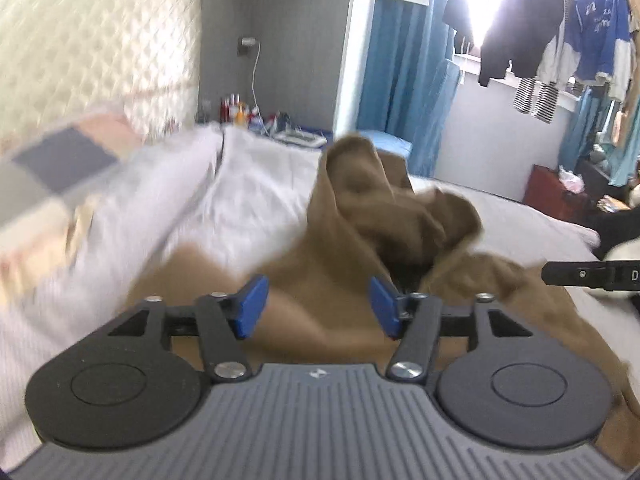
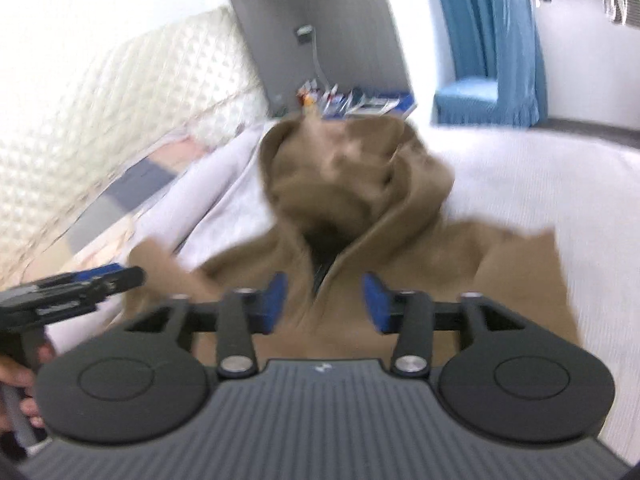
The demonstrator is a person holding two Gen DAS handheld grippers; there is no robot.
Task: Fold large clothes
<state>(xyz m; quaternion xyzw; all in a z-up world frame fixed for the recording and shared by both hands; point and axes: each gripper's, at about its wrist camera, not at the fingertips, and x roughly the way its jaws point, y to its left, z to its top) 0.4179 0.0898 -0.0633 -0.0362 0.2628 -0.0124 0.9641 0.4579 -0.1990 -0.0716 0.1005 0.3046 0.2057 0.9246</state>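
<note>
Left wrist view shows the brown hoodie (image 1: pixel 384 216) lying rumpled on the white bed sheet (image 1: pixel 256 200), its hood bunched up and standing high toward the far side, with a dark opening at the neck. Right wrist view has the same hoodie (image 2: pixel 352 184) more square-on: the hood rises in the middle, the shoulders spread to either side, and a dark zip line runs down from the neck.

The left gripper (image 1: pixel 318 306) hangs over the near part of the brown cloth with its blue pads spread wide and nothing between them. The right gripper (image 2: pixel 324 304) is likewise wide apart over the chest of the garment, gripping nothing. Whether either one touches the fabric cannot be told.

Beyond the hoodie, a patchwork pillow (image 1: pixel 60 168) lies against the quilted cream headboard (image 1: pixel 92 44). A bedside shelf (image 1: pixel 280 128) holds small bottles and boxes, too blurred to name. Blue curtains (image 1: pixel 400 80) hang past the bed, and clothes on a rail (image 1: pixel 560 40) show at the upper right, partly washed out by window glare. Both views are smeared by motion, so folds and edges are soft.
</note>
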